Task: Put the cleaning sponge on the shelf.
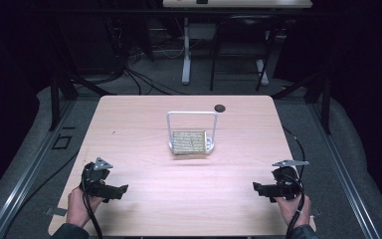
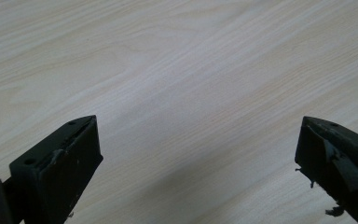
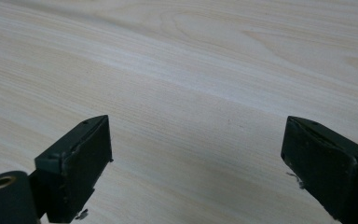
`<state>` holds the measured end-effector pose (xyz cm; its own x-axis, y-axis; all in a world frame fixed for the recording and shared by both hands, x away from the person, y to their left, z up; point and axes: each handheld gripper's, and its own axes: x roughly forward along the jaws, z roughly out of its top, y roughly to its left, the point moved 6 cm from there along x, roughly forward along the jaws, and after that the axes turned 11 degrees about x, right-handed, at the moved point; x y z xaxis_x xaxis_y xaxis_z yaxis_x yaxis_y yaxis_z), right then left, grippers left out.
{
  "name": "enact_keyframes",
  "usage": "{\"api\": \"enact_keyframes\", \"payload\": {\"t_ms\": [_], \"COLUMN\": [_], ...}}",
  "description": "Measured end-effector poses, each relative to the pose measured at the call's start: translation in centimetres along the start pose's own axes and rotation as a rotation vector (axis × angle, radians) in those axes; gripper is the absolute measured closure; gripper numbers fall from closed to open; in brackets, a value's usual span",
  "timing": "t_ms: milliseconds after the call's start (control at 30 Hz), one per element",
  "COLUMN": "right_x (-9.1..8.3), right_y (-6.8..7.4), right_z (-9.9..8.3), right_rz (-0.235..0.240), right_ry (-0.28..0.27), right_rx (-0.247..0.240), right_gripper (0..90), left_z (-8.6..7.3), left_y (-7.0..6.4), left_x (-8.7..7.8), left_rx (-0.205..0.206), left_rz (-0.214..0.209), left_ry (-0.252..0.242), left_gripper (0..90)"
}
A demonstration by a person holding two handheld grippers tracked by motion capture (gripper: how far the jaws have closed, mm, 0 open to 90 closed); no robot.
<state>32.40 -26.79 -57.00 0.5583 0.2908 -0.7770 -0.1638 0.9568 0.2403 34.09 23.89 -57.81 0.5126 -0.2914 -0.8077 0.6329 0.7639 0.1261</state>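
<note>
A white wire stand (image 1: 191, 130) with a tall arched handle sits at the middle of the wooden table (image 1: 144, 124). A yellowish textured pad (image 1: 188, 142) leans inside it. My left gripper (image 1: 122, 189) rests low at the front left, held by a hand, its tip pointing right. My right gripper (image 1: 256, 187) mirrors it at the front right, pointing left. In the left gripper view the left gripper (image 2: 198, 140) is open over bare wood. In the right gripper view the right gripper (image 3: 198, 140) is open too, with nothing between the jaws.
A small dark round spot (image 1: 220, 107) lies near the table's far edge, behind the stand. Beyond the table are cables on a grey floor and another desk's legs (image 1: 186, 55). Metal rails (image 1: 25, 174) run along both sides.
</note>
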Motion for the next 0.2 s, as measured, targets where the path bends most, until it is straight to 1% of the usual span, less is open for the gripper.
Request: {"api": "enact_keyframes", "payload": {"t_ms": [200], "right_x": [-0.27], "right_y": [0.24], "right_z": [0.23], "right_rz": [0.013], "right_ry": [-0.013], "right_rx": [-0.021], "right_gripper": [9.8], "left_z": [0.01], "left_y": [0.03], "left_x": [0.05], "left_rx": [-0.004], "left_rz": [-0.002], "left_ry": [-0.001], "left_gripper": [0.2]}}
